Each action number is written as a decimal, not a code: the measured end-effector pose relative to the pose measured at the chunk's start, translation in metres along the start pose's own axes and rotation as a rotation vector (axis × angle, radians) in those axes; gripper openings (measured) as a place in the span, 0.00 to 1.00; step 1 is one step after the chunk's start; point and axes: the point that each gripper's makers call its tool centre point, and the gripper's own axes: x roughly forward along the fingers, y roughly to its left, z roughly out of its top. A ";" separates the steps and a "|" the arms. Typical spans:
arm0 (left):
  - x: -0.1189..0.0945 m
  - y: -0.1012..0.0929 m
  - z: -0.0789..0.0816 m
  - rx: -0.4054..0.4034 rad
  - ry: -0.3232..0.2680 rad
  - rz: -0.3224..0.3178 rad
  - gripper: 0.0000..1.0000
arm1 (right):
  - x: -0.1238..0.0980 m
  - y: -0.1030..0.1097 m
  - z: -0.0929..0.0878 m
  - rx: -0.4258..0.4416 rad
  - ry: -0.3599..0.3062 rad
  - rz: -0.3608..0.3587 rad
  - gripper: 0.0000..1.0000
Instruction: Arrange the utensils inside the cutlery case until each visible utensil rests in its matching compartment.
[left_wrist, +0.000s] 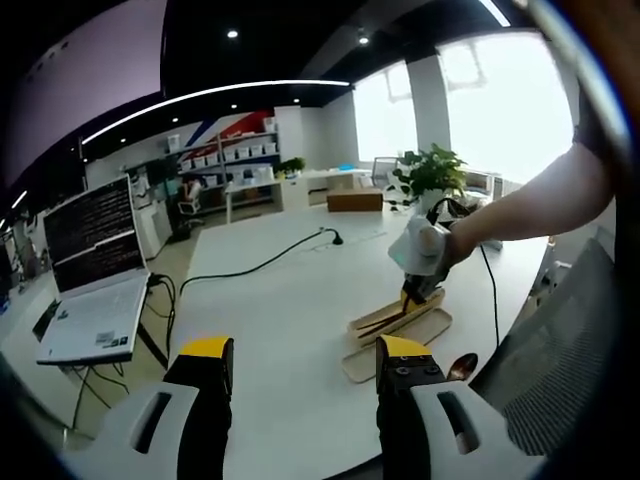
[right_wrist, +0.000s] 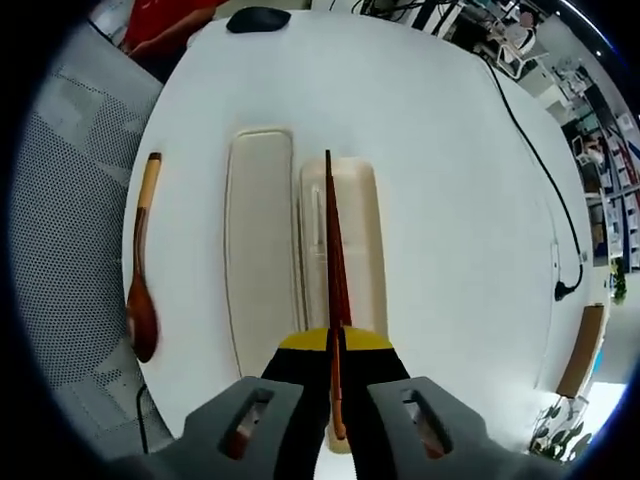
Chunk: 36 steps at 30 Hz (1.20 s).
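A pale wooden cutlery case with two long compartments lies on the white table. My right gripper is shut on a pair of dark red-brown chopsticks, which point forward over the case's right compartment. The left compartment holds nothing. A wooden spoon lies on the table left of the case, near the edge. In the left gripper view, my left gripper stands open with nothing between its jaws, back from the case. The right gripper hangs above the case there, and the spoon lies beside it.
A black mouse sits beyond the case. A black cable runs across the table. A laptop stands on a stand to the left. A mesh chair is at the table's edge, and a potted plant stands farther back.
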 end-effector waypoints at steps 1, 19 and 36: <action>0.000 0.000 0.000 -0.001 0.001 0.000 0.59 | 0.002 -0.001 0.000 -0.005 0.003 0.002 0.00; -0.001 0.003 -0.004 -0.011 0.013 0.006 0.59 | 0.011 -0.004 -0.002 -0.017 0.025 0.009 0.00; 0.000 0.003 -0.003 -0.011 0.016 0.003 0.59 | 0.016 -0.005 -0.004 -0.018 0.033 0.011 0.00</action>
